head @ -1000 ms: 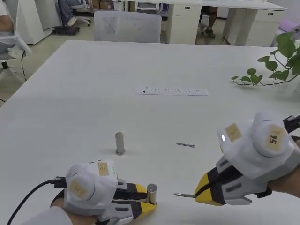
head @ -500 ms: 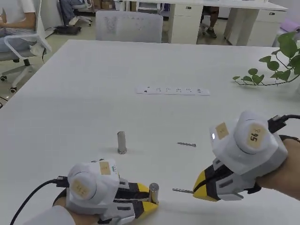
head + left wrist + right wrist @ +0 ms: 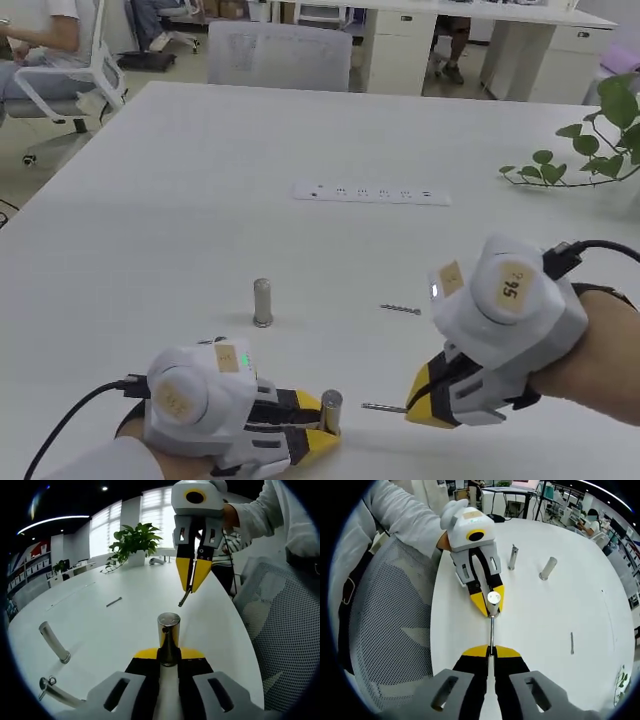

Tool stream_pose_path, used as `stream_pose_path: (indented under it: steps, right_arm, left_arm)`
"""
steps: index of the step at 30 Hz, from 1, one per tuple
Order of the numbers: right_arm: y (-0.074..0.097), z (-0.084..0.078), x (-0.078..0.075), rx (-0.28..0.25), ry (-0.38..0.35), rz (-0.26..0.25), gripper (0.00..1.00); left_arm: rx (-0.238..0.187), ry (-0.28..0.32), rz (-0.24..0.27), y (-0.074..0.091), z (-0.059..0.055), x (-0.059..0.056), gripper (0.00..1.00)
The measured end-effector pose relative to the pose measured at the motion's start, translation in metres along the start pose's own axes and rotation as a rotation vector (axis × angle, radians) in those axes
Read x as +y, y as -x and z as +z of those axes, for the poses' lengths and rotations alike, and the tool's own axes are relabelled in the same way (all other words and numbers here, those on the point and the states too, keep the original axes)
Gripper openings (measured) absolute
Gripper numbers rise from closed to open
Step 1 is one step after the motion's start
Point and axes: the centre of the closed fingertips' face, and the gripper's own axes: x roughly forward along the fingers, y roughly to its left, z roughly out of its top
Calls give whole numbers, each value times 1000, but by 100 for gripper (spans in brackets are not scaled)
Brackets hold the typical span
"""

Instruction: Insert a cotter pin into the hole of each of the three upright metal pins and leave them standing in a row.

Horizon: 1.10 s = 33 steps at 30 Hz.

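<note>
My left gripper (image 3: 325,425) sits at the table's near edge, shut on an upright metal pin (image 3: 329,408). The same metal pin (image 3: 169,630) stands between the yellow fingertips in the left gripper view. My right gripper (image 3: 412,410) is shut on a cotter pin (image 3: 382,407) that points left at the held pin, its tip a short gap away. In the right gripper view the cotter pin (image 3: 491,630) lines up with the metal pin (image 3: 493,599). A second bare pin (image 3: 262,302) stands farther back. Another pin (image 3: 513,556) has a cotter pin through it. A loose cotter pin (image 3: 400,309) lies on the table.
A white power strip (image 3: 372,193) lies mid-table. A leafy plant (image 3: 590,150) trails at the far right. A grey chair (image 3: 280,55) stands behind the table's far edge, and a mesh chair (image 3: 385,610) is close to the near edge.
My right gripper has moved left and a little down, bringing the cotter pin's tip closer to the held pin. The left gripper and its pin stay put.
</note>
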Motion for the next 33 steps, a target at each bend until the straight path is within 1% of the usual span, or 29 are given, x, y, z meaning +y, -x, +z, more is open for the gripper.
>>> stream_pose_path:
  steps: [12, 22, 33]
  right_arm:
    - [-7, 5, -1, 12, 5, 10, 4]
    - [-10, 11, -3, 5, 8, 13, 4]
    - [-12, 12, -3, 1, 5, 17, 4]
  left_arm:
    - [0, 1, 1, 0, 1, -1, 11]
    - [0, 4, 2, 0, 0, 0, 11]
    - [-1, 11, 2, -1, -1, 1, 11]
